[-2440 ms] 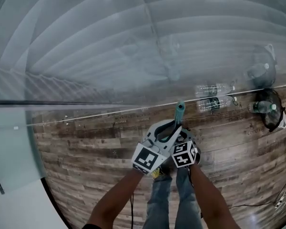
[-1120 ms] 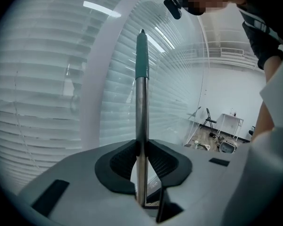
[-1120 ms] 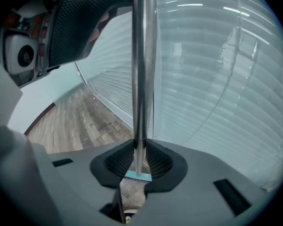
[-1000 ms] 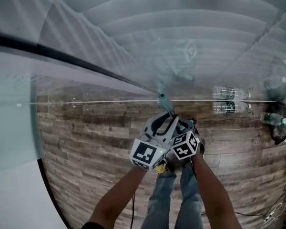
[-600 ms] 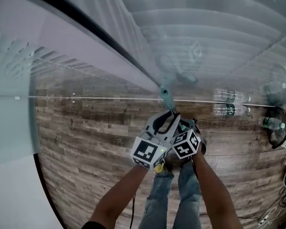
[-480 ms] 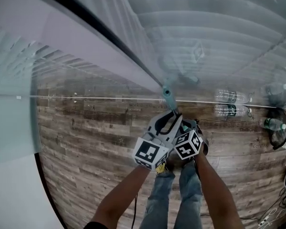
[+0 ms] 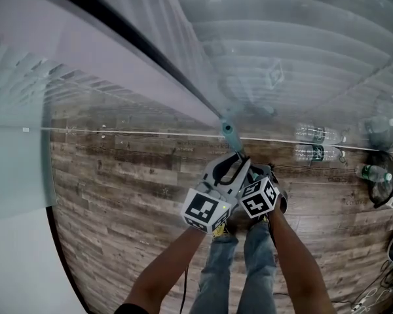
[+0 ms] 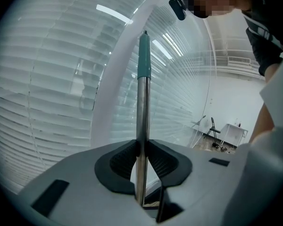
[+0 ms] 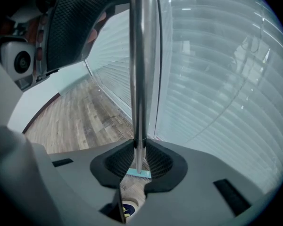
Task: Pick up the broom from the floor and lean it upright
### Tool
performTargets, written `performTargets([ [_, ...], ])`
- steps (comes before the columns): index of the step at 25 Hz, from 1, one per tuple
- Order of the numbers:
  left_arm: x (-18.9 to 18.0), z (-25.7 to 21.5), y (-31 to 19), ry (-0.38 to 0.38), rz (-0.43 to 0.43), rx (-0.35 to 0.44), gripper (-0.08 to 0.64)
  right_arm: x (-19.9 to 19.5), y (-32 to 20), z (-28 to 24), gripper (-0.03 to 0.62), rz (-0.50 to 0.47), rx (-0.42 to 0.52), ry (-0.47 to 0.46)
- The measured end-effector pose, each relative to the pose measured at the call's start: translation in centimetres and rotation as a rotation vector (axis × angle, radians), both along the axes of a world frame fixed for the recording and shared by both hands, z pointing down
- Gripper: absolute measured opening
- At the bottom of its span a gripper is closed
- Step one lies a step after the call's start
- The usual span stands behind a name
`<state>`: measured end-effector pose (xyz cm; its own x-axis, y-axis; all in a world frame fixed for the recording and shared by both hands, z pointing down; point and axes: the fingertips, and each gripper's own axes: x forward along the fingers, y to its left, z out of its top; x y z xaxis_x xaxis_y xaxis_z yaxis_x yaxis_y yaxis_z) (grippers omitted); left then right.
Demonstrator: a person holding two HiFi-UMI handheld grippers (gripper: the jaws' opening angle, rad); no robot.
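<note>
In front of the blind-covered glass wall (image 7: 295,51), left tongs (image 8: 141,149) and right tongs (image 9: 140,153) both clench the silver-poled, teal-tipped broom (image 8: 142,102), held upright. Best to tilt its tip gently onto the glass before releasing.

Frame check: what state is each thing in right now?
Silver metal broom pole with teal tip: near upright, gripped in two places.
Left gripper: shut on the pole, nearer the tip.
Right gripper: shut on the pole, lower down.
Clear plastic bottle: lying sideways on the floor.
</note>
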<state>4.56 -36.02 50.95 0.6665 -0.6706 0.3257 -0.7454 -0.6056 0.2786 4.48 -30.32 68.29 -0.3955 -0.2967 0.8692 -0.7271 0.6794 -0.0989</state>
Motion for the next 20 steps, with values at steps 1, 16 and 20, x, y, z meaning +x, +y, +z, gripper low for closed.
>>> performTargets([
  [1,-0.1,0.0,-0.1,-0.002,0.000,0.001,0.089,-0.1,-0.1,0.0,0.083,-0.003,0.004,-0.001],
  [16,-0.9,0.8,-0.1,-0.013,-0.020,-0.004,0.089,-1.4,-0.3,0.7,0.086,-0.021,0.020,-0.023],
  [20,-1.1,1.0,0.0,-0.015,-0.022,-0.006,0.089,-1.4,-0.2,0.7,0.089,-0.031,0.051,-0.002],
])
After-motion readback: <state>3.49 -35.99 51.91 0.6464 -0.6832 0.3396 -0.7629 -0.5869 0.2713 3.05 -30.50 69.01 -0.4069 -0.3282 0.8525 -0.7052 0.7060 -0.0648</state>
